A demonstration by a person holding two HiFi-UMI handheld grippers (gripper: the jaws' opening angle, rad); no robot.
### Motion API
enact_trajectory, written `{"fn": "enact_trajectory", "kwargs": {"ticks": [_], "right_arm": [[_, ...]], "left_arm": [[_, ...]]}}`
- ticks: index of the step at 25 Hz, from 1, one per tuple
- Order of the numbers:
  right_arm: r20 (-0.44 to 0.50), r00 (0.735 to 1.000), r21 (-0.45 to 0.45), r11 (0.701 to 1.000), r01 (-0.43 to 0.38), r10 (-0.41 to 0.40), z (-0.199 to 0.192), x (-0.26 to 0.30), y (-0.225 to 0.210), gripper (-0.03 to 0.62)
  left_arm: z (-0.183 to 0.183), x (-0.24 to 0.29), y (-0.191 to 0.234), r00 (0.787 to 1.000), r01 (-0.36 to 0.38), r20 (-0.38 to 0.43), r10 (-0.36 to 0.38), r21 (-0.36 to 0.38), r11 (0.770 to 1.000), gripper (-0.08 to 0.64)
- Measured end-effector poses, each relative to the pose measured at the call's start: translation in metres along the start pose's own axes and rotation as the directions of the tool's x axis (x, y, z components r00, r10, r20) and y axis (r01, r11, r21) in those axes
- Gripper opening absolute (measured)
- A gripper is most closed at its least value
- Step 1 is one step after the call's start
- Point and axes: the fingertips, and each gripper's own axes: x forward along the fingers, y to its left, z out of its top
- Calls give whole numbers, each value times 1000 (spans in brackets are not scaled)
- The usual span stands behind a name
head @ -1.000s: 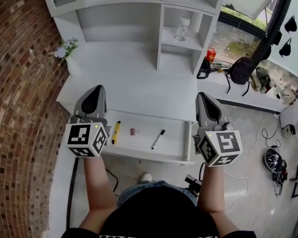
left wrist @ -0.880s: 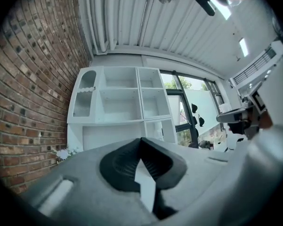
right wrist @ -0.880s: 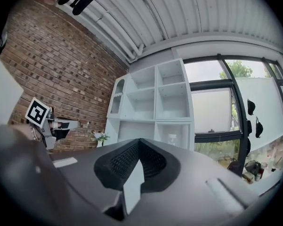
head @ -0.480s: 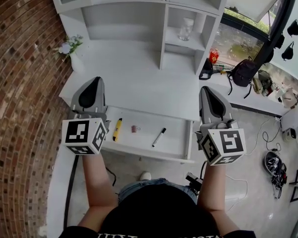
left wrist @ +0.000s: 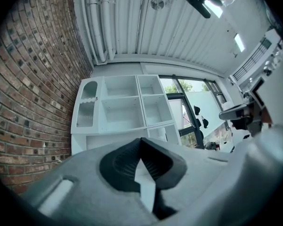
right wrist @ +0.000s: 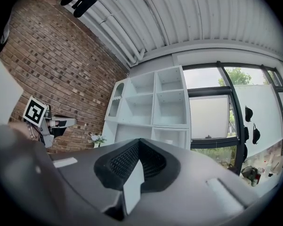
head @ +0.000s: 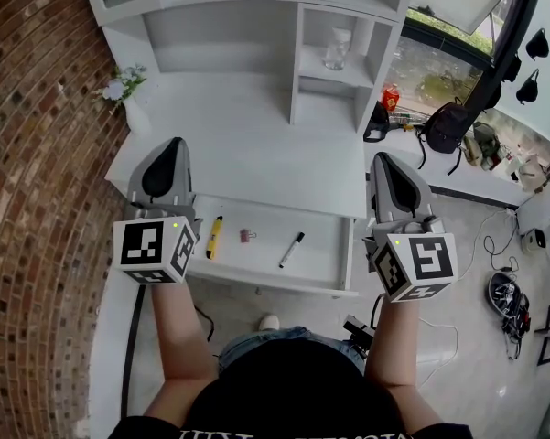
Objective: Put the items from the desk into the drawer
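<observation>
Barely shifted, the left gripper (head: 167,160) and right gripper (head: 391,169) hover above the open drawer (head: 322,245), both pressed together and empty. Inside lie a yellow marker (head: 213,237), perhaps a pink clip (head: 247,236), and a black pen (head: 291,250).

readable text: none | left marker cube (head: 156,252), right marker cube (head: 414,265): square patterns, no letters | shirt print (head: 284,434): cut off, illegible

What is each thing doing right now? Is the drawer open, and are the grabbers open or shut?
drawer: pulled open.
yellow pen: lying in the drawer.
pink clip: lying in the drawer.
black marker: lying in the drawer.
left gripper: fingers shut, holding nothing.
right gripper: fingers shut, holding nothing.
glass jar: upright on a shelf.
</observation>
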Motion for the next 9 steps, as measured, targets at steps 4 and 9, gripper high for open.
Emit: {"fn": "enact_trajectory", "kwargs": {"ticks": [4, 9], "right_arm": [[20, 1000, -8, 1000, 12, -12, 6, -1, -3, 6], [37, 999, -23, 1000, 19, -18, 9, -2, -4, 6]], "left_arm": [[6, 1, 1, 1000, -1, 19, 1, 4, 1000, -2], [13, 1, 0, 999, -2, 43, 1, 15, 1000, -2]]}}
